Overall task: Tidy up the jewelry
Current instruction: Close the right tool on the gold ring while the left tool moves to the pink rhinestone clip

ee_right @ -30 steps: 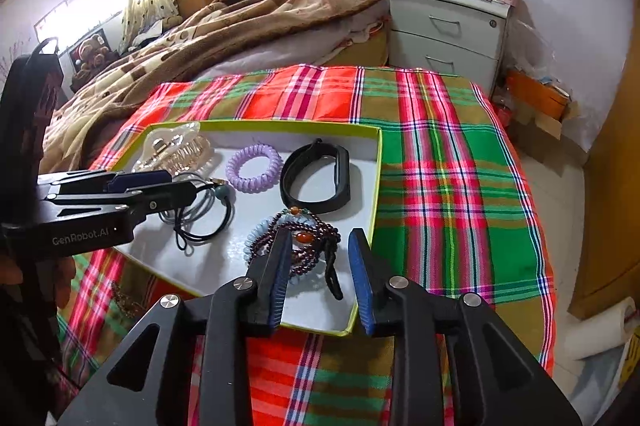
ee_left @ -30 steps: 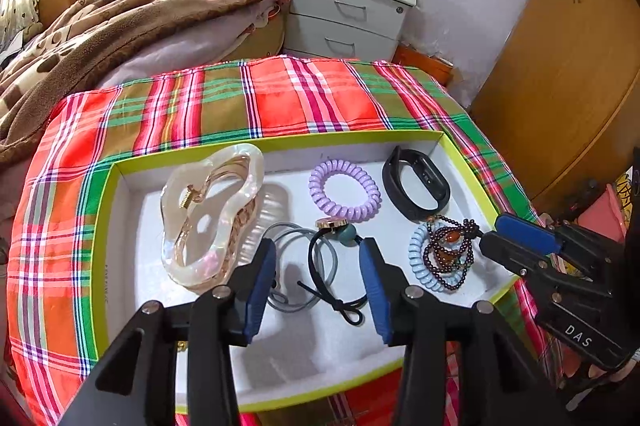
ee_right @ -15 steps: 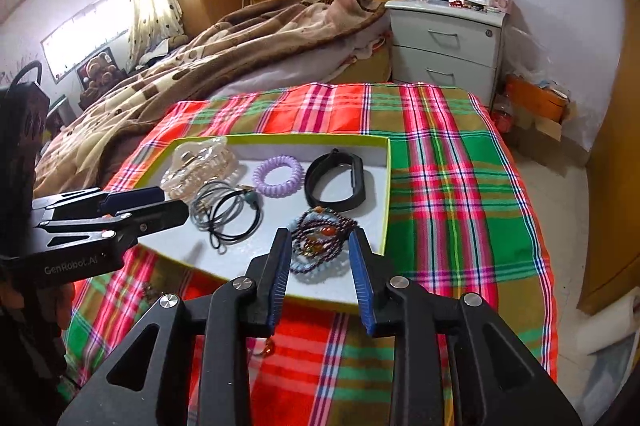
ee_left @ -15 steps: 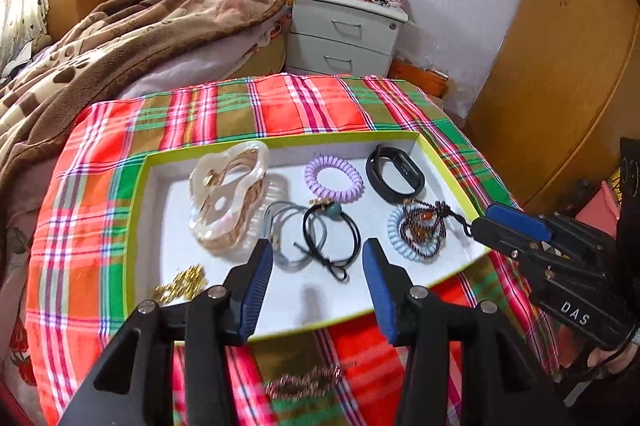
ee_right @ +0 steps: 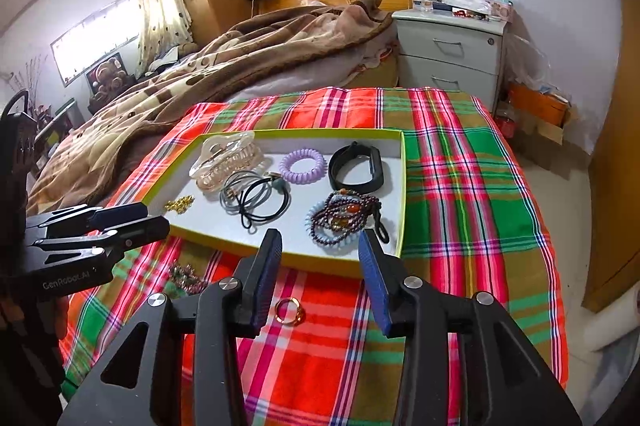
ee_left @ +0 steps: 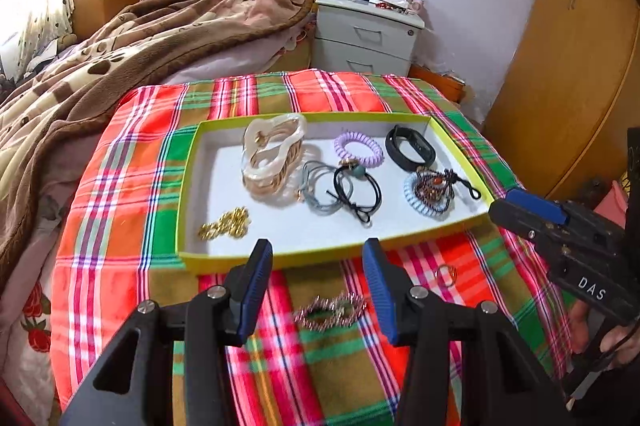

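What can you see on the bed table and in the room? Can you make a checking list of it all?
Surface: plaid cloth, red, green and orange, with a shallow tray on it.
Job's things: in the tray, hair claw, purple coil tie, black wristband, elastic hair ties, bead bracelet on a blue coil tie, gold chain. On the cloth, outside the tray: sparkly bracelet, gold ring.
Clutter: nothing seen.
Grippers: left gripper open, nothing held; right gripper opening, nothing between its jaws.
Cables: nothing seen by the tray.
Surroundings: brown blanket, grey nightstand, wooden wardrobe.
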Tool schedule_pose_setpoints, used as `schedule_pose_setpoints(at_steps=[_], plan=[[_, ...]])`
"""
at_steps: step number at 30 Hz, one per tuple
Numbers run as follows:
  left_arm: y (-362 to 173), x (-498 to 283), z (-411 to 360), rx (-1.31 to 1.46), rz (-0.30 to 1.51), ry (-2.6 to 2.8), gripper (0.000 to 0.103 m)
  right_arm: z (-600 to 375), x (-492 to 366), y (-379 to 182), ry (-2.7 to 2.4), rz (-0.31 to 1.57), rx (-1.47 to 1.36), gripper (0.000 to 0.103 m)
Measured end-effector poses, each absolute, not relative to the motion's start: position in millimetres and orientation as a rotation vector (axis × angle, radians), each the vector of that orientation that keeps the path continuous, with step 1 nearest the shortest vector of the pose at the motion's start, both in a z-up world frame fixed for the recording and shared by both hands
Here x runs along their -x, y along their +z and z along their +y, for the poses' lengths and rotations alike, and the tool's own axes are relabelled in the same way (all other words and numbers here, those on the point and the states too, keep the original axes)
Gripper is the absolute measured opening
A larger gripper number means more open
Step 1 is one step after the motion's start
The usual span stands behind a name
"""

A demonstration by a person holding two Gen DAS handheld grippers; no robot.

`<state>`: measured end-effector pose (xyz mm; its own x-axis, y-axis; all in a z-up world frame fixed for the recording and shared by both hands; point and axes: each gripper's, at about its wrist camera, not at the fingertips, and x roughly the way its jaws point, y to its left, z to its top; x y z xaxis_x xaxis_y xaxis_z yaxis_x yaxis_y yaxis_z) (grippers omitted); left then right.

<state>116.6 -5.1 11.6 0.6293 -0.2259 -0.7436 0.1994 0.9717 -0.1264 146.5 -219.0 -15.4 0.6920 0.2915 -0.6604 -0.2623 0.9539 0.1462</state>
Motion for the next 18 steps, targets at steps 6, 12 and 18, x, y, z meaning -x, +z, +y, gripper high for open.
schedule_pose_setpoints(at_steps=[6, 12, 18], plan=[[8.3, -97.2, 11.3, 0.075, 0.847, -0.256, 0.049, -218.0, -133.9, -25.3, 0.307, 0.757, -0.041, 0.041], [1.4, -88.4, 24.2, 0.118, 0.844, -0.268, 0.049, -213.4, -128.2, -43.7, 0.308, 0.805, -0.035, 0.041], [-7.5, -81.0, 34.9, 0.133, 0.854, -0.271, 0.049, -199.9, -127.9, -55.6, 0.317, 0.841, -0.018, 0.042]])
